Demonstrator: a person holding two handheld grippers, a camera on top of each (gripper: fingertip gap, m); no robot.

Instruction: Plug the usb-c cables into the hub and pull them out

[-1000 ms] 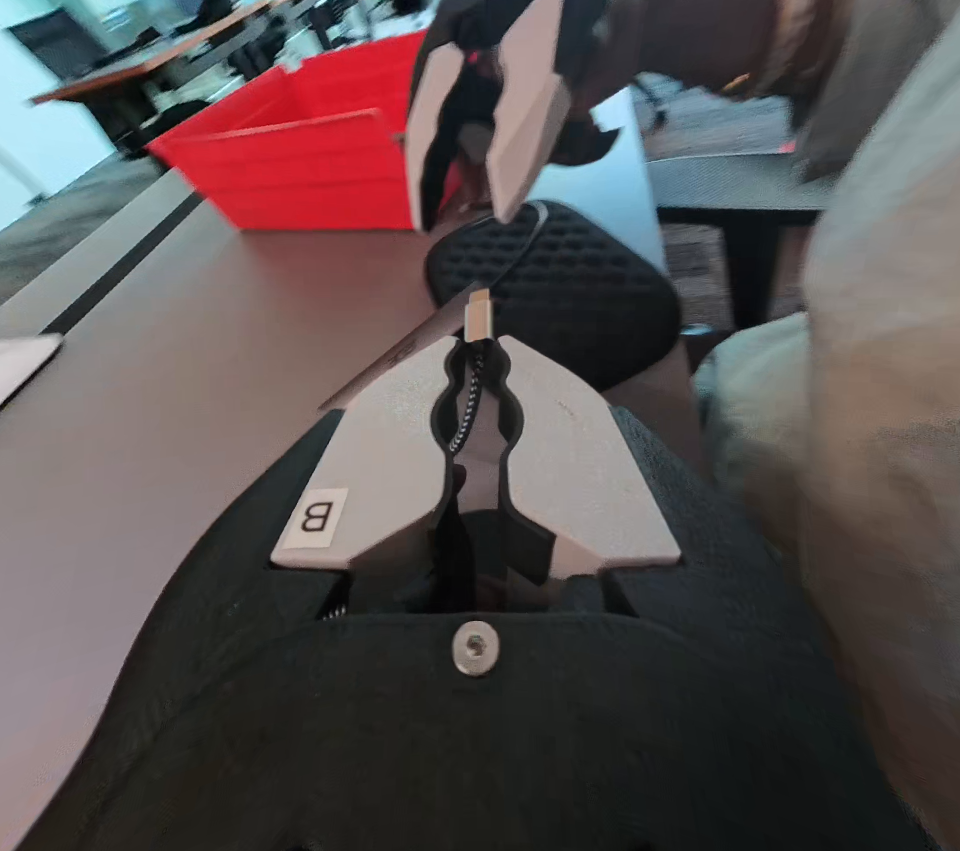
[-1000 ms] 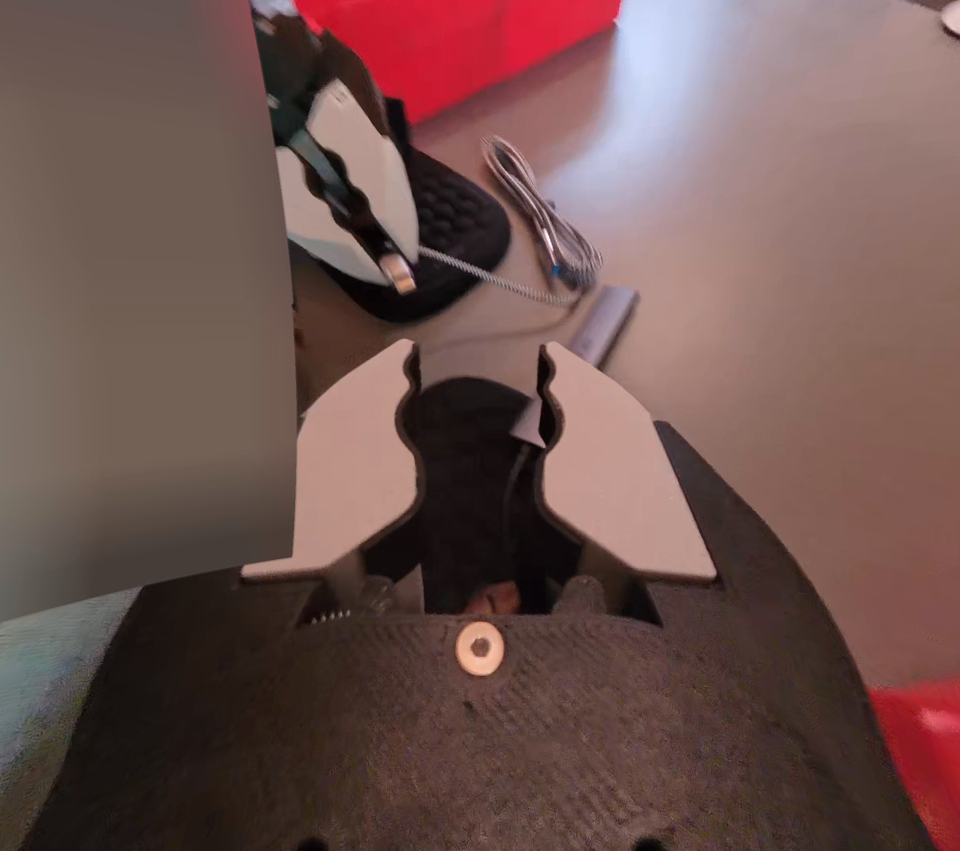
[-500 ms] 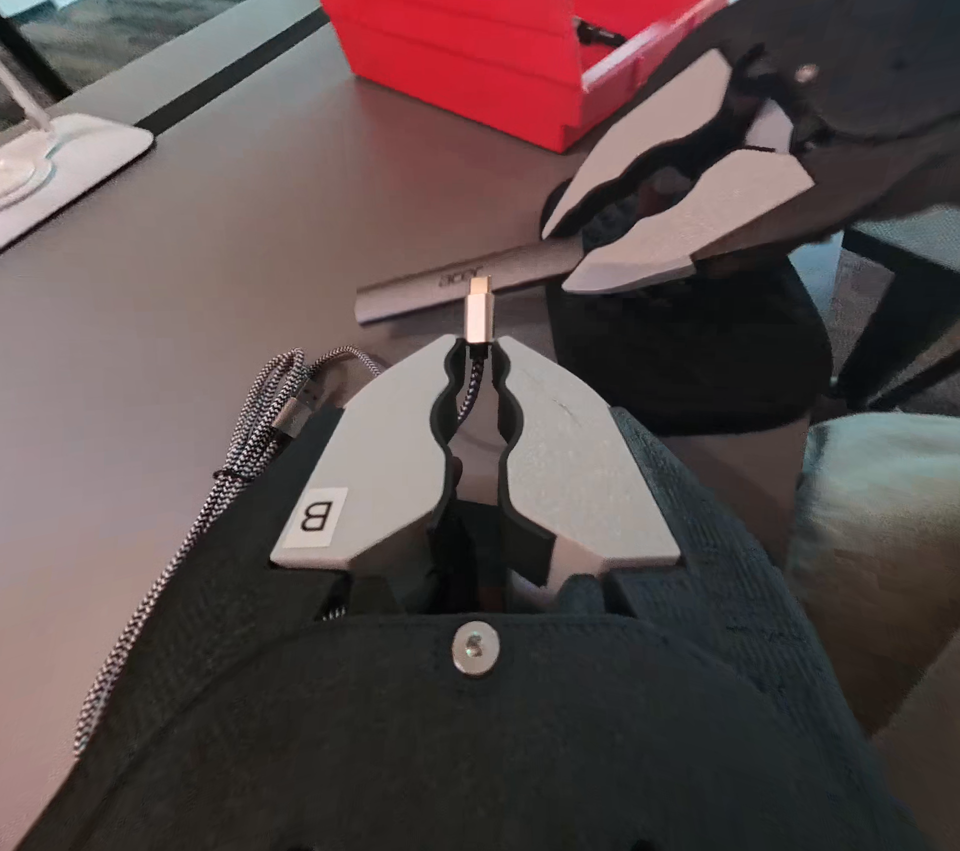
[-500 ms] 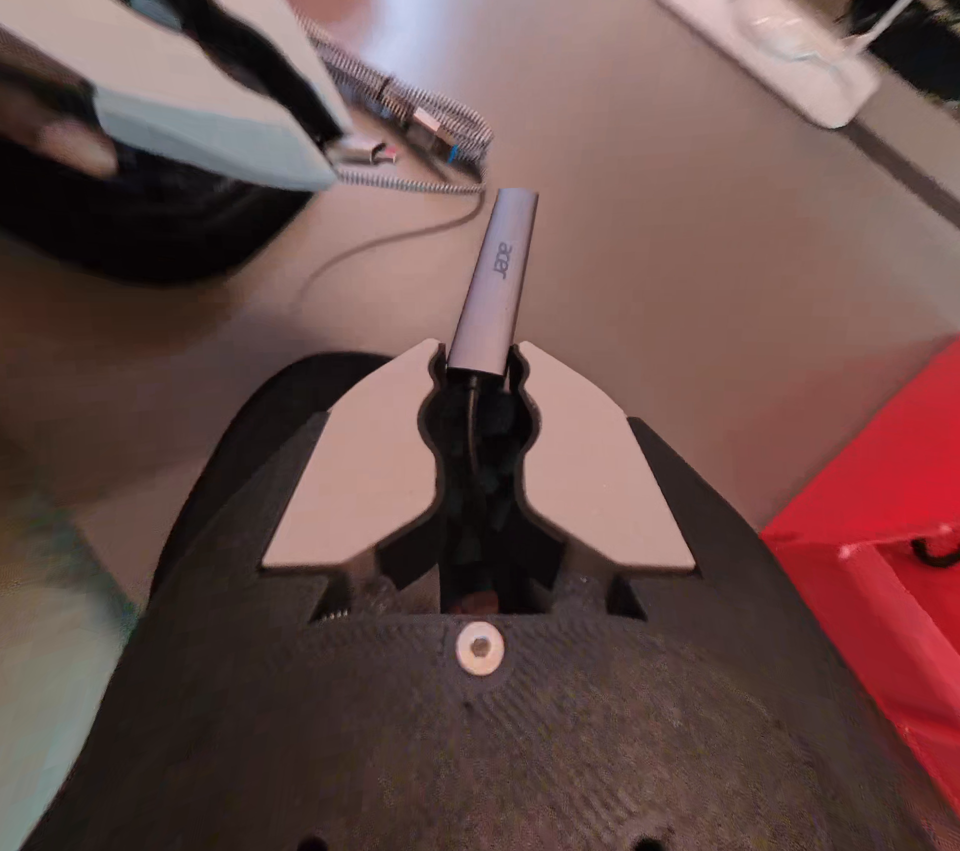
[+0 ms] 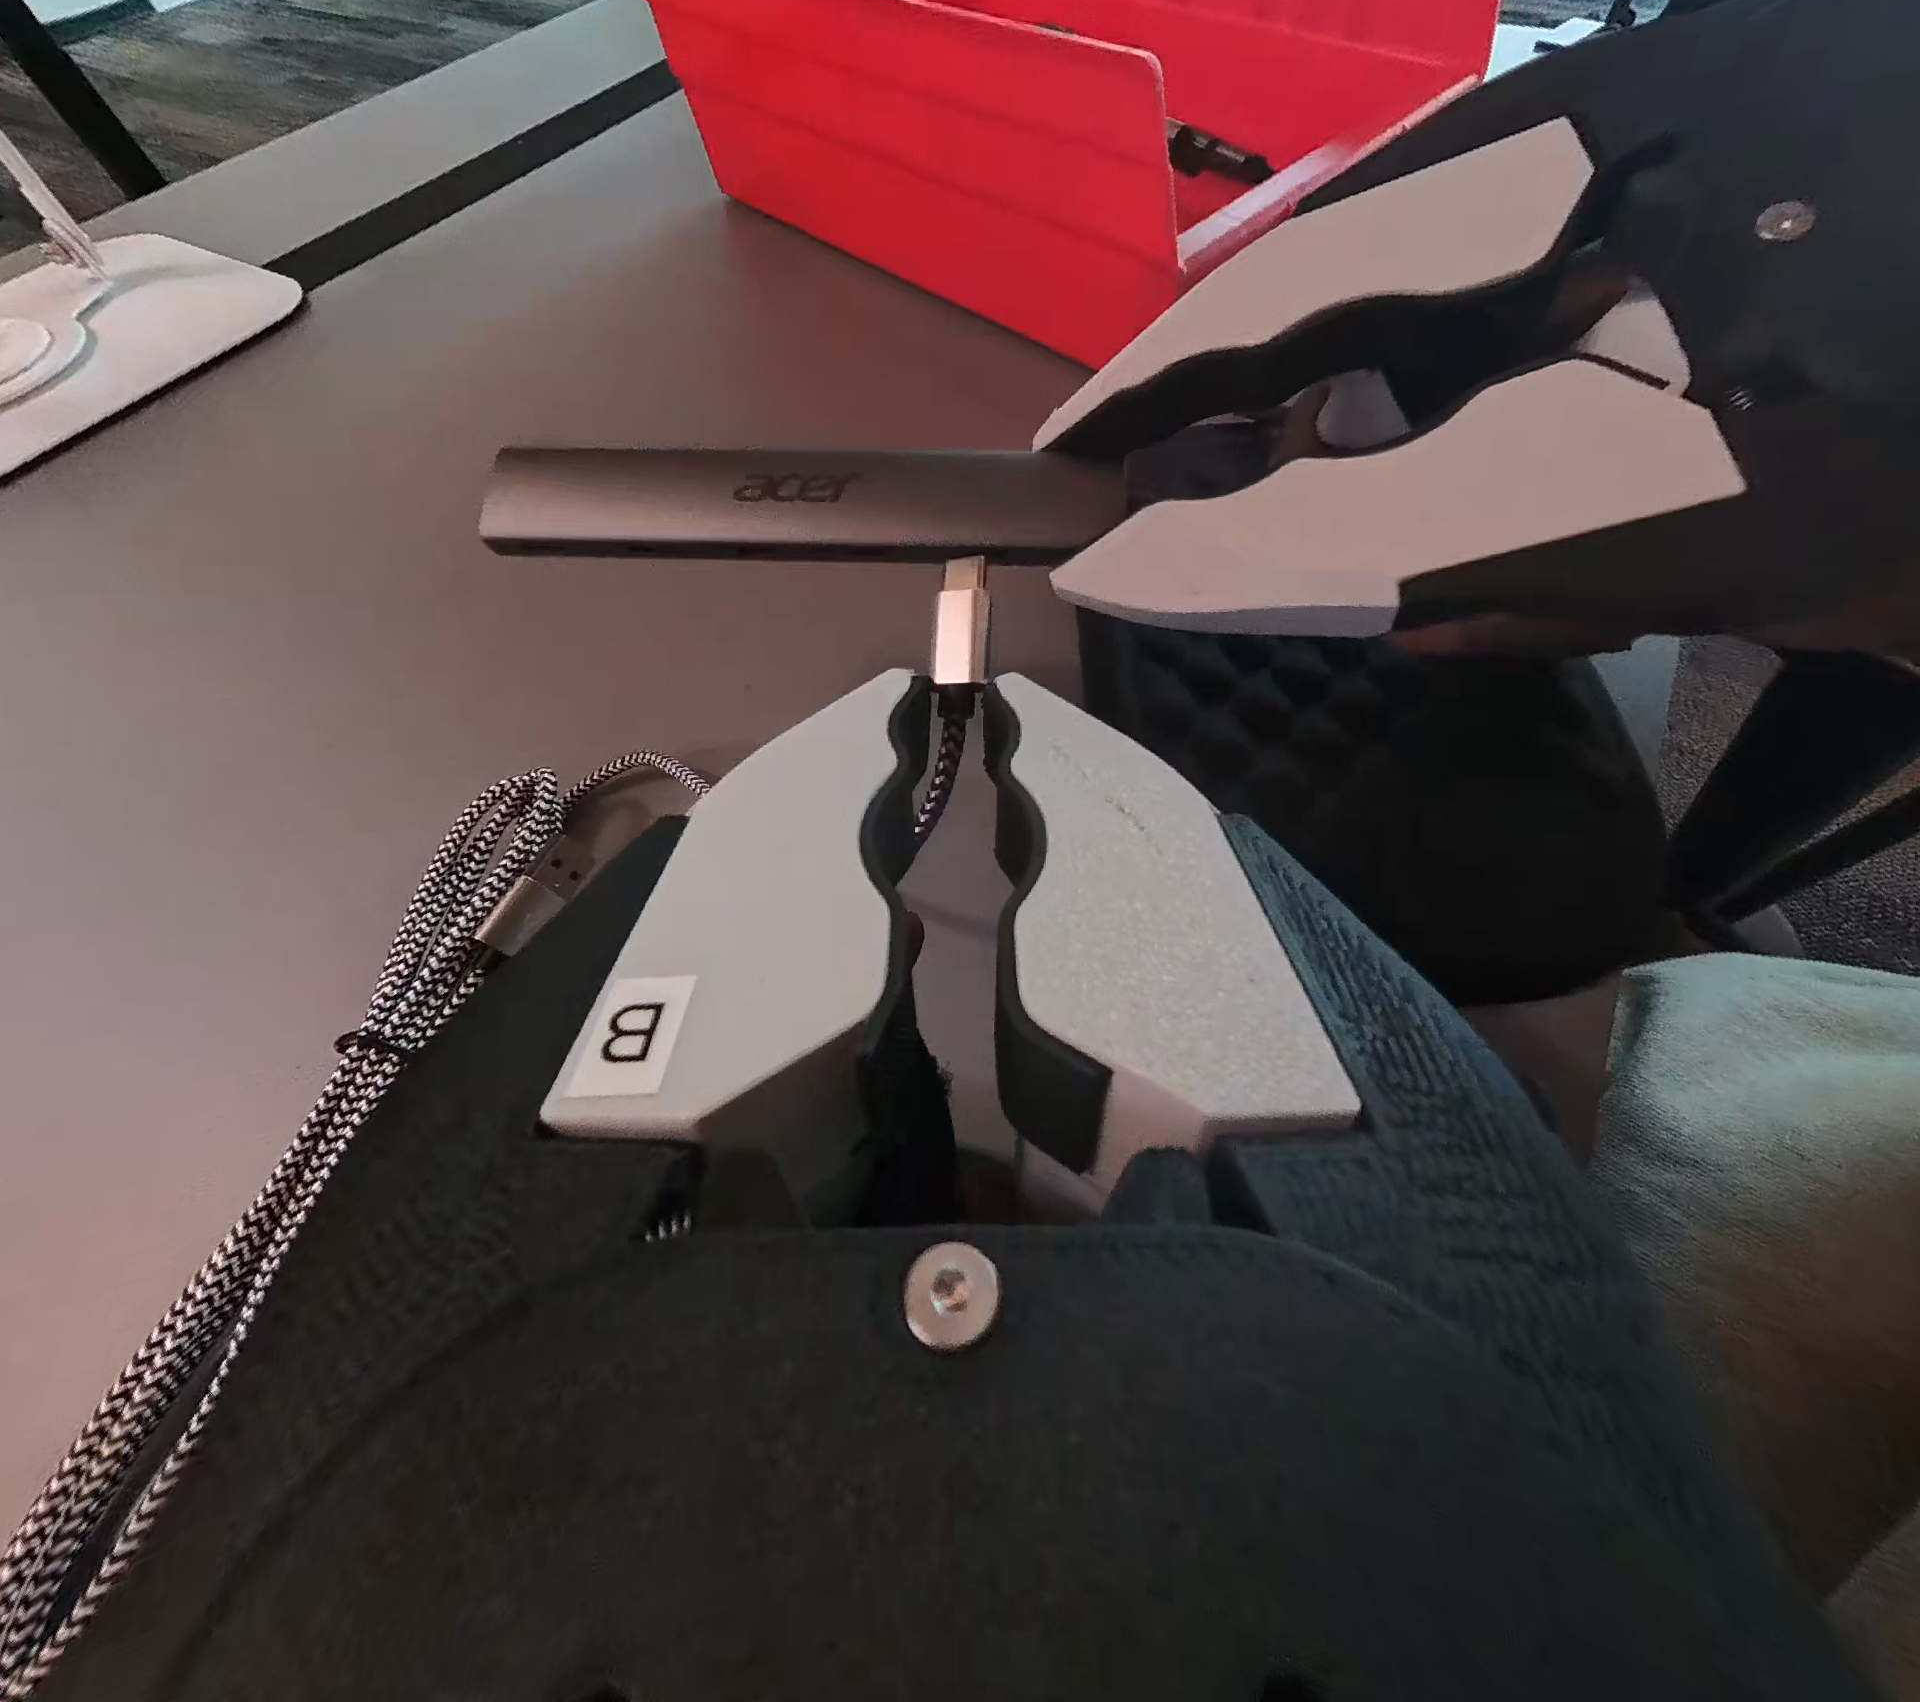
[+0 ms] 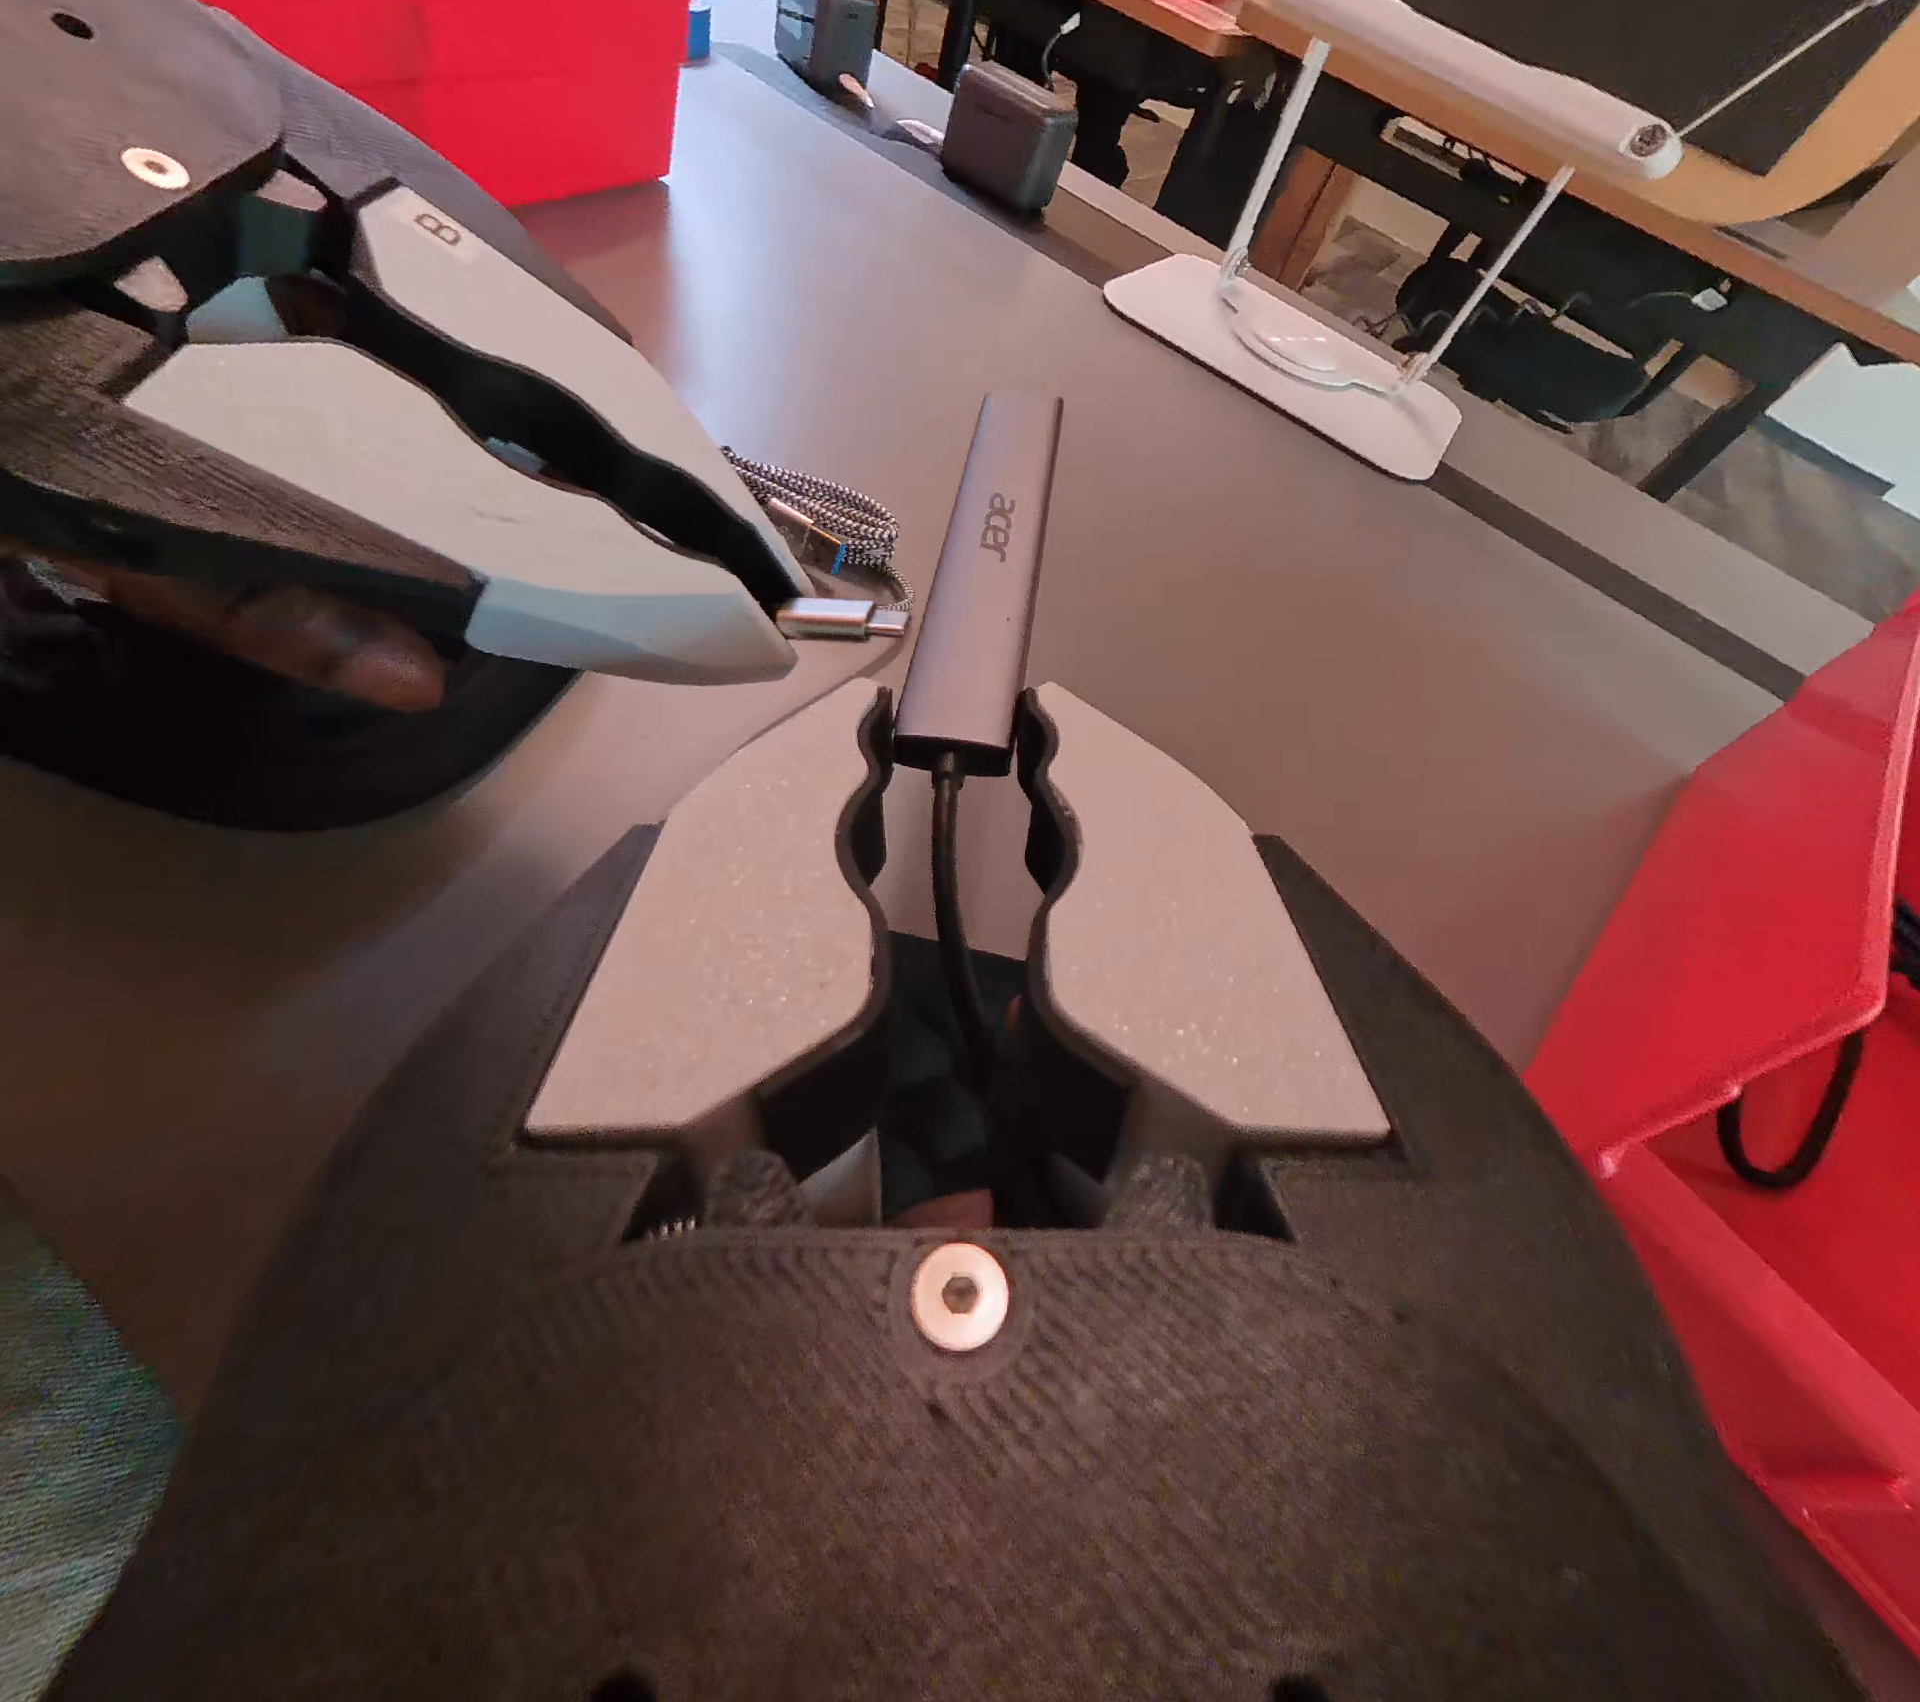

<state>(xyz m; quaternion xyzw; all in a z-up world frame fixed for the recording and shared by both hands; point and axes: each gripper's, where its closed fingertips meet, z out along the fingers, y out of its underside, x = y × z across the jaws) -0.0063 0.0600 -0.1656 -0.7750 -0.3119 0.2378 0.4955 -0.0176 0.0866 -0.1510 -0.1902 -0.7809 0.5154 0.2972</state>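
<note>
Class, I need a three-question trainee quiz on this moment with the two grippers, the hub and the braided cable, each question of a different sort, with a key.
1. True or false: the right gripper is shut on the hub.
2. What does the left gripper hold? A) a red bin B) the USB-C plug C) nothing
3. Fill in: the plug's tip is at the hub's ____ edge, not clearly seated.

Key: 1 true; 2 B; 3 long side.
</note>
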